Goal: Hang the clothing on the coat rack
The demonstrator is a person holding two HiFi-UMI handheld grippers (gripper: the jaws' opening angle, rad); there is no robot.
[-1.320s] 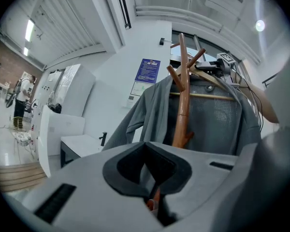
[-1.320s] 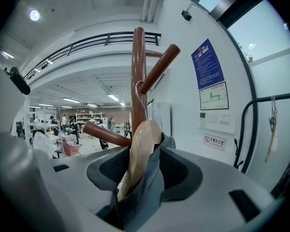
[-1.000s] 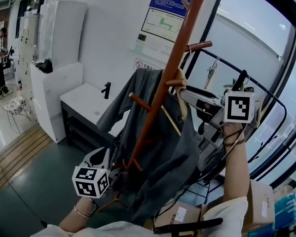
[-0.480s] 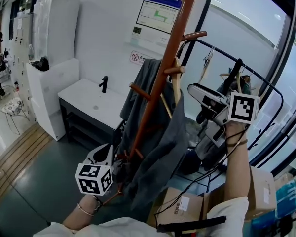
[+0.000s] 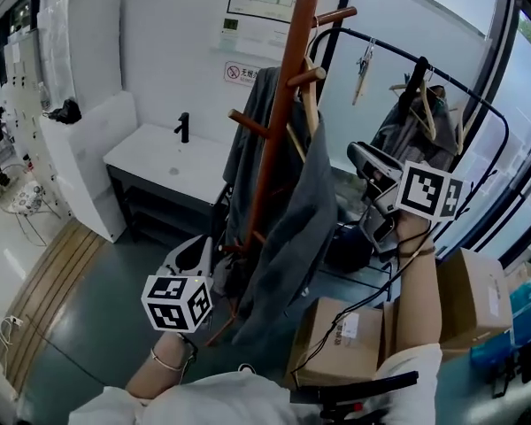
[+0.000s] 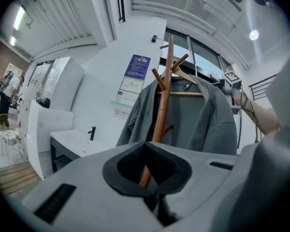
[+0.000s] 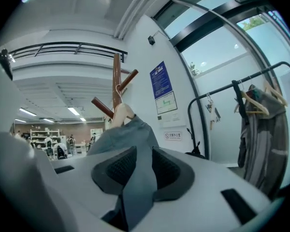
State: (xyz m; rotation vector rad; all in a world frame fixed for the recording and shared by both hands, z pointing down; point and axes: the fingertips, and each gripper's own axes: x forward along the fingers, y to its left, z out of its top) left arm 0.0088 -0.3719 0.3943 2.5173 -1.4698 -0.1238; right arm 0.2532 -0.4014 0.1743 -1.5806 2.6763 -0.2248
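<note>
The right tongs (image 5: 358, 158) had just been closing, pinching the jacket (image 5: 288, 228) hung on the rack (image 5: 283, 104); the left tongs (image 5: 197, 248) stayed clenched, empty.

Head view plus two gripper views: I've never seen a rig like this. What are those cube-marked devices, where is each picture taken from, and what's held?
A person holds hand-operated tongs in each hand; the marker cubes are part of them. The head view comes from a camera on the person's head, looking down; each gripper view looks along one pair's jaws. The left tongs are shut and empty, facing the brown wooden coat rack. The right tongs have just been closing, and their pads pinch a fold of the grey jacket, which hangs on a pale wooden hanger on that rack. On the floor nearby sit brown cardboard boxes.
</note>
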